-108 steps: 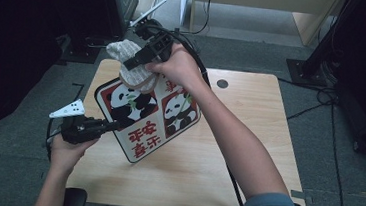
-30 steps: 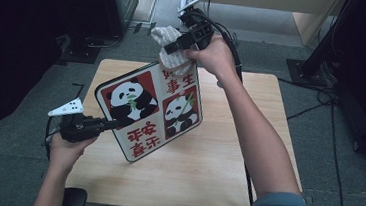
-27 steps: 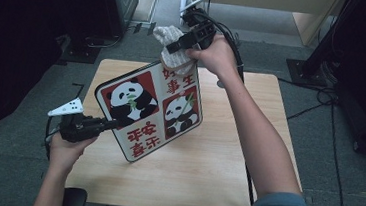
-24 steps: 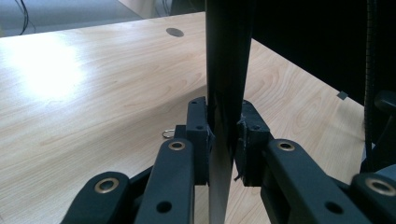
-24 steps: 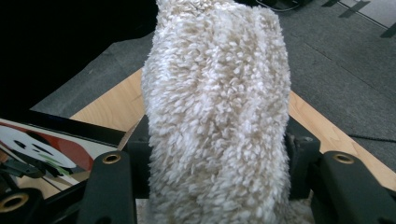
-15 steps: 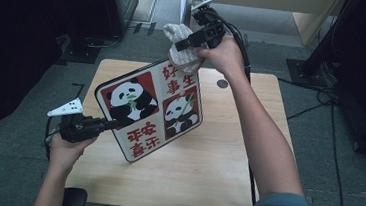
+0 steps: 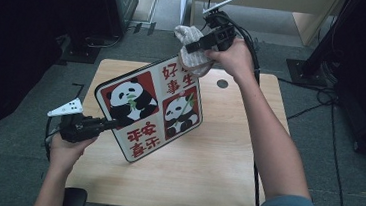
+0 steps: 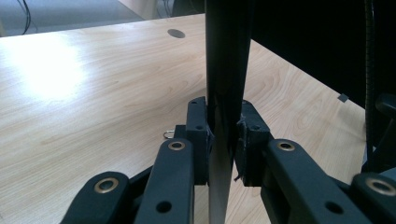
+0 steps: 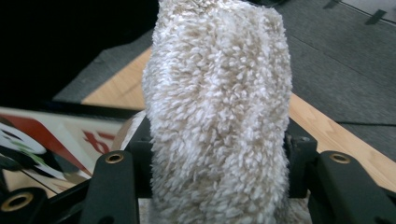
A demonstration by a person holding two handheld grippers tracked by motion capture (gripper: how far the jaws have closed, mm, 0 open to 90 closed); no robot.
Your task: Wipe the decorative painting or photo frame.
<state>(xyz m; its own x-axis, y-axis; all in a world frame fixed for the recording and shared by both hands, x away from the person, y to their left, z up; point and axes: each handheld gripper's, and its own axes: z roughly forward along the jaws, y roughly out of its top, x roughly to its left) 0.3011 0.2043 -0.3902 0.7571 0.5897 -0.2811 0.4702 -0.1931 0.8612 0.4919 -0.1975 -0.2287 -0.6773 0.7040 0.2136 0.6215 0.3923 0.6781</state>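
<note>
Seemingly 平安 on panda board [image 7: 150, 112], cloth [image 7: 190, 56] above

The high view looks forward and down from above the near edge of the desk [image 7: 227, 152], taking in all of it. Each gripper view sits close behind its own jaws. All three share the panda board [image 7: 150, 110] and desk.

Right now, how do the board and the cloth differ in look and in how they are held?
The board is flat, stiff and printed with pandas and red characters; the cloth is plain, fluffy and bunched. The left gripper clamps the board's thin edge, tilted over the table; the right gripper holds the cloth at the board's top edge. Both are gripped shut.
</note>
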